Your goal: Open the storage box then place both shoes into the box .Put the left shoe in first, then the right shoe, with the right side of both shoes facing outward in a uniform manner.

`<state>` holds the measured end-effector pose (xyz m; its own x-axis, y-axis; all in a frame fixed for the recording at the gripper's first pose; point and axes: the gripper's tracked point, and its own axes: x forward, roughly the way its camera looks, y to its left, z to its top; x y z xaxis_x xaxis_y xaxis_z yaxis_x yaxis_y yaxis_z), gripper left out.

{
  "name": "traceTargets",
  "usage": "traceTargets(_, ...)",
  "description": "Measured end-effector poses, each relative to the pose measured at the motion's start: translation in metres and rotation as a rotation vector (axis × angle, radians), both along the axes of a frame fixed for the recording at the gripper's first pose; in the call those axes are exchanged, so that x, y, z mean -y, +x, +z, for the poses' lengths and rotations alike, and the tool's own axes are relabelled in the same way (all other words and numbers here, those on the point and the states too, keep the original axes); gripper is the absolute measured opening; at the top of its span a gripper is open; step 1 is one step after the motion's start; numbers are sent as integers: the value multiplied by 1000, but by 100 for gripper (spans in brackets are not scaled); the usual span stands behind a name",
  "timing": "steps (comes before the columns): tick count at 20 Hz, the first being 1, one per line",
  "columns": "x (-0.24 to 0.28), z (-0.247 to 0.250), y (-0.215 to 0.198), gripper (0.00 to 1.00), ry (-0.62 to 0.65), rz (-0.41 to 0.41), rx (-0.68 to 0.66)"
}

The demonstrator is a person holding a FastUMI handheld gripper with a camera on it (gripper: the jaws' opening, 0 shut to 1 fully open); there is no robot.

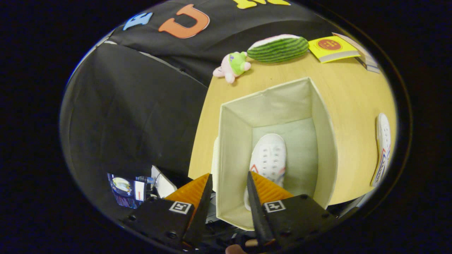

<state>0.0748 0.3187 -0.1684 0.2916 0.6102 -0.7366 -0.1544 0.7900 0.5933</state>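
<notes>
The hand-held gripper [229,183] points toward 12 o'clock with its two fingers [203,197] spread apart, nothing pressed between them, and a fingertip of the holding hand [236,249] at 6 o'clock.

1 view, from the camera mounted on the gripper [229,183], looking forward along its 2 fingers. It sits above and close over the near rim of the open storage box [229,141] and faces steeply down into it, onto the shoe [269,155] on the box floor. The fingers stand apart, straddling the near wall at 6 o'clock. Fisheye coverage is wide: table [353,88] beyond the box from 12 to 3 o'clock, booth cloth from 8 to 11 o'clock.
</notes>
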Motion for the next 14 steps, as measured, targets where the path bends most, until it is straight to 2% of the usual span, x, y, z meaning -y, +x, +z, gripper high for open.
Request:
traceTargets(1, 2, 6, 1, 70, -15, 10, 39)
traceTargets(4, 10, 25, -2, 83, -58, 28, 151)
traceTargets(10, 56, 60, -13, 85, -153, 35, 334)
traceTargets(14, 115, 78, -24, 87, -254, 0, 443)
